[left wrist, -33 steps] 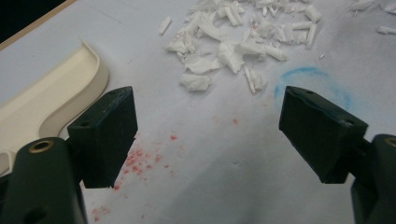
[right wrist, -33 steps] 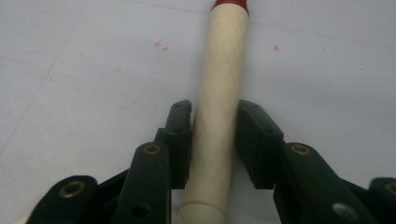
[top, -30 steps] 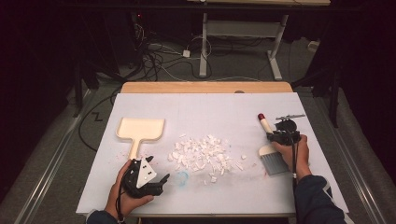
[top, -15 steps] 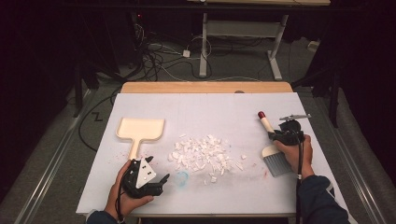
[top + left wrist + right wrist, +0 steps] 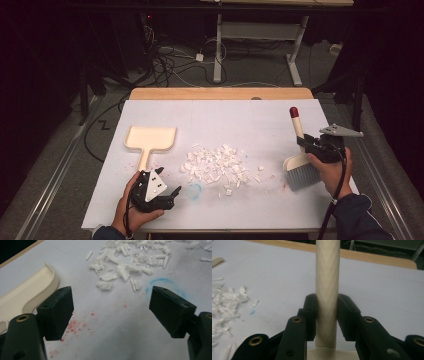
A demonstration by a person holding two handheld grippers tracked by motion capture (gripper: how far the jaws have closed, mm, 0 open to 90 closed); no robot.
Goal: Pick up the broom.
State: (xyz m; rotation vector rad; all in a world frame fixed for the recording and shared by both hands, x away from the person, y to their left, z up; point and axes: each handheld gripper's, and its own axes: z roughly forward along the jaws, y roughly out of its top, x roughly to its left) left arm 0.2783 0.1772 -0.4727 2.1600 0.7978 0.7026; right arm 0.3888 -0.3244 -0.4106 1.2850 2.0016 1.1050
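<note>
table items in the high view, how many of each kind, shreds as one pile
cream plastic dustpan: 1
cream-handled hand brush with grey bristles and red tip: 1
pile of white paper shreds: 1
black two-jaw grippers, left and right: 2
total: 5

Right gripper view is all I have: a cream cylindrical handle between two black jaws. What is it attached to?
Observer: In the high view it is a cream hand brush with grey bristles and a red-tipped handle; the right gripper is clamped on its handle.
Operator: Where is the white shredded paper relative to it?
Observer: The pile of white paper scraps lies between the brush and the cream plastic dustpan.
Operator: And the other gripper?
Observer: The left gripper rests near the dustpan's handle, jaws wide apart with nothing between them.
</note>
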